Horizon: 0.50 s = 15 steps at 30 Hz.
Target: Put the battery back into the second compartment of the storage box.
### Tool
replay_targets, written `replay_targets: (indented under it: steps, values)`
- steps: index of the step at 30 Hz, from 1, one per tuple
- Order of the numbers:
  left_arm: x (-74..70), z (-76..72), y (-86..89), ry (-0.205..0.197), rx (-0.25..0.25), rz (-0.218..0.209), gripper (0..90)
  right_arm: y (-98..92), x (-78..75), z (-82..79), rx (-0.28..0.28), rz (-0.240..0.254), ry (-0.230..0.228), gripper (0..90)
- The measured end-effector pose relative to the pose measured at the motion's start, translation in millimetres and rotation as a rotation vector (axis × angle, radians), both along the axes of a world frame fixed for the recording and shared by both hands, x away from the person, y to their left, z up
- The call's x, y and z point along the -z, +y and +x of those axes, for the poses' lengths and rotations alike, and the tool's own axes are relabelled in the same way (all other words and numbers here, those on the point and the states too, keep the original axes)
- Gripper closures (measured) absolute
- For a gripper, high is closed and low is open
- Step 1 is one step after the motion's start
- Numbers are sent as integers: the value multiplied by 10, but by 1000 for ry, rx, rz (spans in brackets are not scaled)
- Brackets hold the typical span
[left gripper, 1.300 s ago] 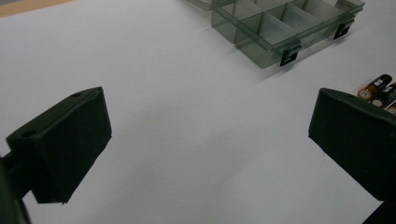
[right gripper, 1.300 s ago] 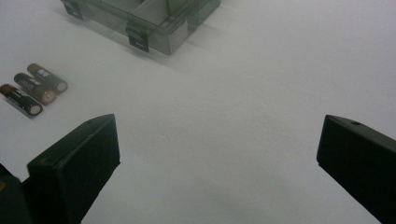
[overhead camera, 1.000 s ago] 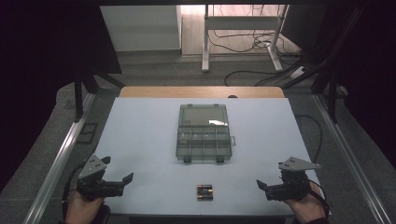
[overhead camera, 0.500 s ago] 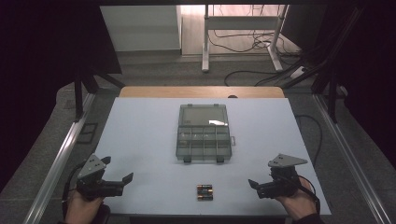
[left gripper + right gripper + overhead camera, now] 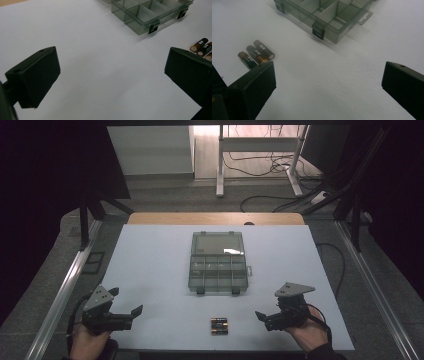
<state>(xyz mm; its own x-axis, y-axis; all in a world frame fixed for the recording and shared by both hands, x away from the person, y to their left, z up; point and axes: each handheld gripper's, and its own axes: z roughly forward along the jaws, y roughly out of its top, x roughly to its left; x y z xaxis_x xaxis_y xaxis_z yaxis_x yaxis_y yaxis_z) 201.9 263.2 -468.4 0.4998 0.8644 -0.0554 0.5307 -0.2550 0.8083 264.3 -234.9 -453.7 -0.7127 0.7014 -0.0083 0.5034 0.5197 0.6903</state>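
Both grippers — left, right — hovered with fingers spread, empty. Three small black-and-copper cylindrical batteries lay touching on the white tabletop, near the open smoky-grey compartmented plastic box. Likely risk: pinching one would roll its neighbours away.

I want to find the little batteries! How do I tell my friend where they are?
Start at the big white table and find the see-through grey compartment box in its middle, lid open. Come straight toward the person's edge from the box: the batteries lie side by side on the bare table, between the two grippers. They are the small black-and-copper cylinders, much smaller than anything else there.
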Motion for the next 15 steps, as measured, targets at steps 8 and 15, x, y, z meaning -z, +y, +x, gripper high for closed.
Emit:
replay_targets:
  steps: [8, 15]
  values:
    - [0, 3, -1, 1, 1, -2, 6, 153, 14, 54, -27, -24, 11, 0]
    - [1, 8, 8, 3, 1, -9, 5, 244, 34, 104, -44, -40, 24, 0]
